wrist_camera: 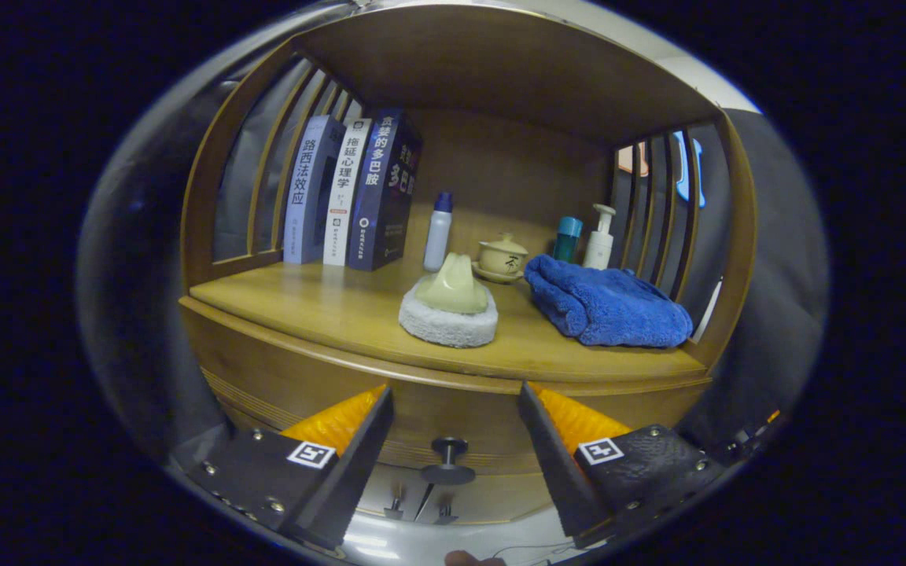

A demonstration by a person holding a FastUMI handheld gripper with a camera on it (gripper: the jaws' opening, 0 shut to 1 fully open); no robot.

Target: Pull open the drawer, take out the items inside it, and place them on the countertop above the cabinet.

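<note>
A wooden cabinet stands ahead with its countertop at mid height. On the countertop lie a white round scrub pad with a cream handle and a folded blue towel. Below the top, the drawer front sits pulled out a little, with a dark round knob on it. My gripper is open, its two fingers spread wide to either side of the knob and touching nothing. The inside of the drawer is hidden.
At the back of the shelf stand three upright books, a white bottle with a blue cap, a small lidded teacup, a teal container and a white pump bottle. Slatted wooden sides enclose the shelf.
</note>
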